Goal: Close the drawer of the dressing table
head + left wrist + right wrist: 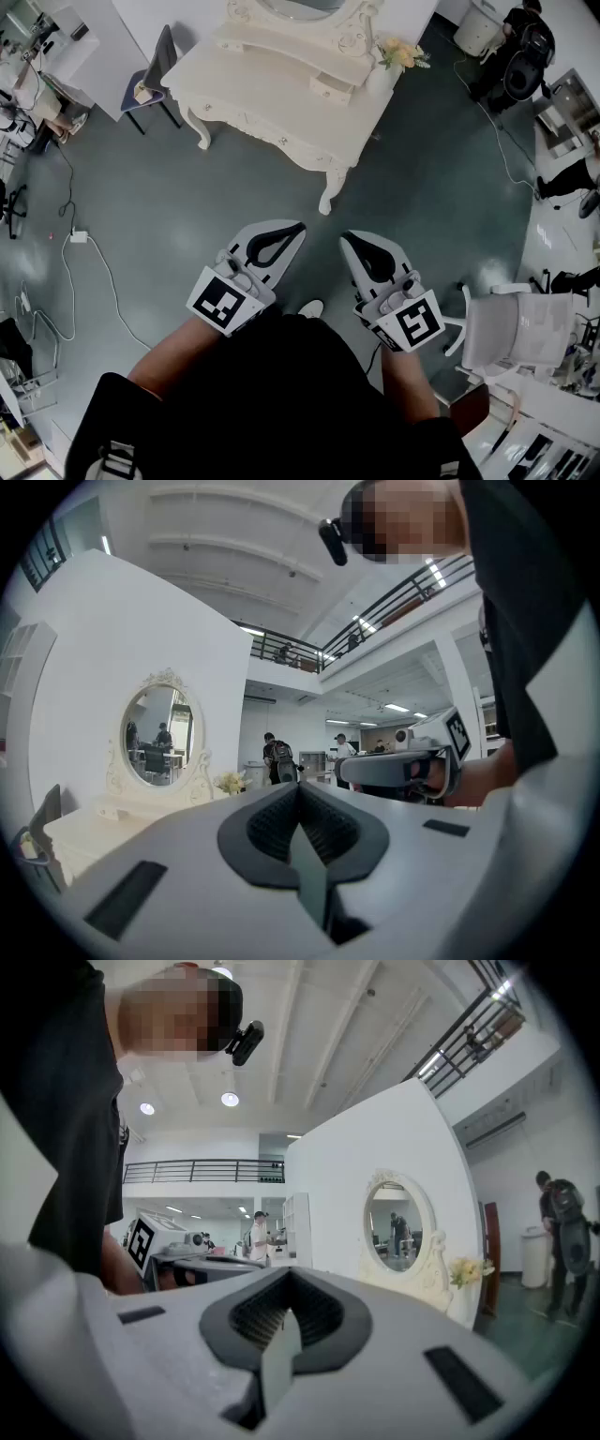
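Head view: a cream carved dressing bench point(262, 89) sits at top centre. Its small drawer point(333, 87) juts from the upper tier, contents unseen. The left gripper point(296, 228) and right gripper point(347, 238) are lower in the frame, well apart from it.
Left gripper view: jaws together, nothing between.
Right gripper view: jaws together, nothing between.

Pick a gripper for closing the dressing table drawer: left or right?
Right, marginally. The open drawer lies more in line with the right gripper than the left gripper. Both are well short of it, jaws shut and empty.
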A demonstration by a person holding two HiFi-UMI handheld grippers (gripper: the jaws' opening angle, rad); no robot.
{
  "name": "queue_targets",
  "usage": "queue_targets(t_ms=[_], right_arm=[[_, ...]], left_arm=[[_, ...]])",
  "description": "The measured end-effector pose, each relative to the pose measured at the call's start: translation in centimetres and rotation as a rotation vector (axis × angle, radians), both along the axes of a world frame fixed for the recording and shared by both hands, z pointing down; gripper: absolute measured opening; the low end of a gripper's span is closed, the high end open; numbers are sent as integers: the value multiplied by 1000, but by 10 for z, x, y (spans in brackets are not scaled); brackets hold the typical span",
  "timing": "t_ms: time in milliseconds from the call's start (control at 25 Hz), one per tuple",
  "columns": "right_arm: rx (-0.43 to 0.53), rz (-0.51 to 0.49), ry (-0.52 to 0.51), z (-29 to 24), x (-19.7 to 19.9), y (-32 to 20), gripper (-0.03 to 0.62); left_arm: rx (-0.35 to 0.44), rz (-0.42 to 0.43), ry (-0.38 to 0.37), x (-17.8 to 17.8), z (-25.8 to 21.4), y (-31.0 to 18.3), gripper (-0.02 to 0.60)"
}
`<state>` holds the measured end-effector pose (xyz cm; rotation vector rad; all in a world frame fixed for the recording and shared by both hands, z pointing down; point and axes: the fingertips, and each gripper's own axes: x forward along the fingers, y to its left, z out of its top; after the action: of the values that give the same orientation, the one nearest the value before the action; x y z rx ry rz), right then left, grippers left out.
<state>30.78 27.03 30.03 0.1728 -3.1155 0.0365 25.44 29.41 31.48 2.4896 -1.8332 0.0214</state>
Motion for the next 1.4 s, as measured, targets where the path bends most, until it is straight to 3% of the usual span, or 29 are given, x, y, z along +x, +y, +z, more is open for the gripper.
queue_targets(t_ms=[160, 360, 560, 1400], right_arm=[[44, 5, 32, 2, -10, 9, 3], [-11, 32, 17, 3, -21, 10, 3], [44, 76, -4, -5, -32, 18, 3], [26, 63, 52, 9, -127, 77, 3]], left_arm=[[20, 5, -1, -7, -4, 6, -6], [26, 39, 18, -16, -7, 13, -6], [33, 32, 21, -32, -7, 24, -6], [43, 4, 52, -121, 6, 82, -6]])
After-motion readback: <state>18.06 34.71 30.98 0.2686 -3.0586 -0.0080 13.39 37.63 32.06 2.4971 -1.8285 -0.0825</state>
